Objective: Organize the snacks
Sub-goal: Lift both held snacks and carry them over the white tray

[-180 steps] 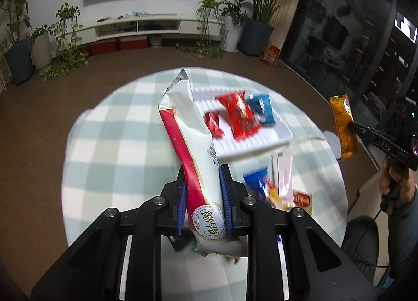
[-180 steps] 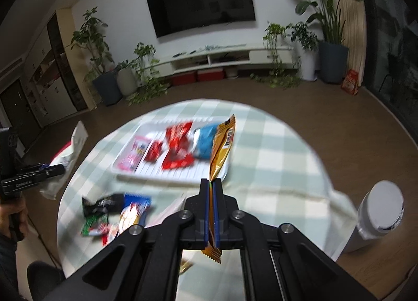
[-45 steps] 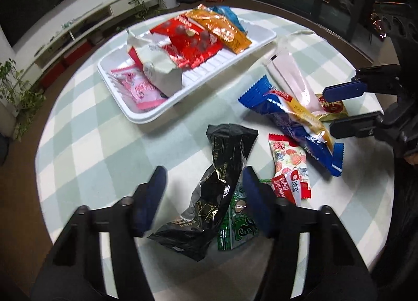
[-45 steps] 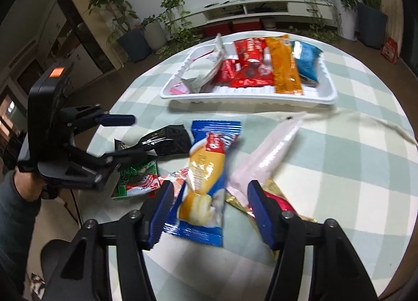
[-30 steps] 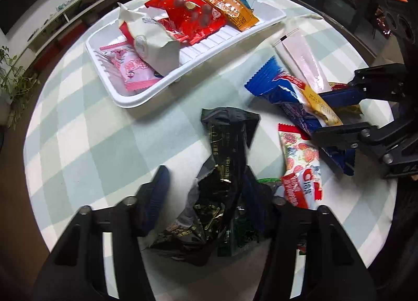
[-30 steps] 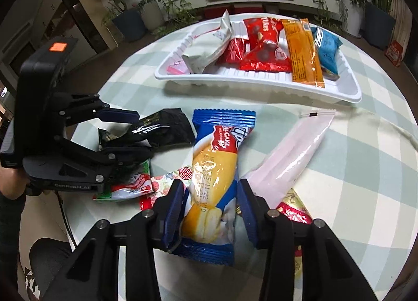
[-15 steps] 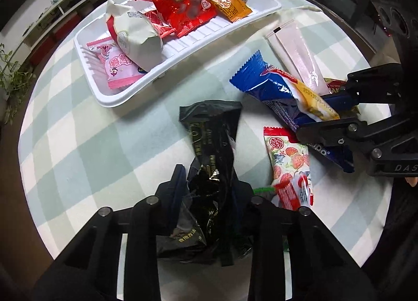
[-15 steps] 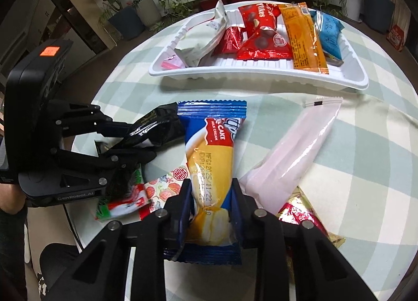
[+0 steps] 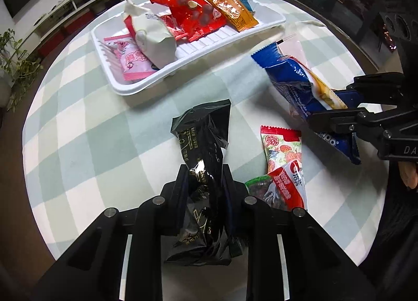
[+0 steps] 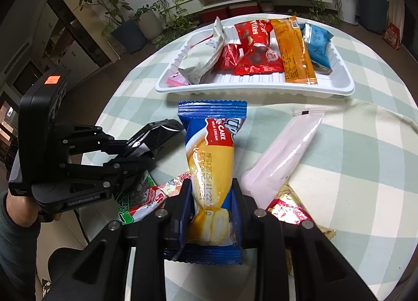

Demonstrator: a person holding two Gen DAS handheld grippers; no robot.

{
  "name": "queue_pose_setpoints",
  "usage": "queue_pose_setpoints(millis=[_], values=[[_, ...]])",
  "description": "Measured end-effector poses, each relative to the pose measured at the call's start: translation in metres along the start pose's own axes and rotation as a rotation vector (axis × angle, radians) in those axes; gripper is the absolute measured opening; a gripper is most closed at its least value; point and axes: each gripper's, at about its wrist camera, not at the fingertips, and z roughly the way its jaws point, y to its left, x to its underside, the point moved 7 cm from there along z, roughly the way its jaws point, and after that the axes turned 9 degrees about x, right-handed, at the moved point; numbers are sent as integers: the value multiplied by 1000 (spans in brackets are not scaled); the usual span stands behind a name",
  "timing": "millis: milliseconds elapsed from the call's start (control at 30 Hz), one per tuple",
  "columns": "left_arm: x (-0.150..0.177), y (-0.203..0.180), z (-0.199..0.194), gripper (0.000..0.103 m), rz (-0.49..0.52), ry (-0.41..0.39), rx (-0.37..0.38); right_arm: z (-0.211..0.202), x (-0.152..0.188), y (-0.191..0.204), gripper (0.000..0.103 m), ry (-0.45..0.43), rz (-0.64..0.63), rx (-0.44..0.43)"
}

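Left gripper [image 9: 205, 180] clamped on black snack packet [image 9: 202, 141], packet sticking forward past the fingertips over the checked tablecloth [image 9: 91, 123]. Right gripper [image 10: 211, 196] clamped on blue-yellow cake packet [image 10: 211, 149], pinched at its lower half. White tray [image 10: 339, 86] sits beyond both, holding other snacks.

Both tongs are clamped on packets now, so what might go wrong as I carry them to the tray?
The tray already looks crowded, so new packets may land on others and slide off. The left tongs pinch the black packet low, so its long end may droop and drag. The right tongs squeeze the blue cake packet, possibly crushing it.
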Motion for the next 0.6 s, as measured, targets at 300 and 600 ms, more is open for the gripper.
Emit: queue_pose_setpoints(millis=[300,600], values=[[10,4,-20,19,-49,-60,-3,-8,2,1,30,-25,0,-6],[17,-3,-44,19,-133,-154,51,-25,4,-5,30,-64,17,-16]])
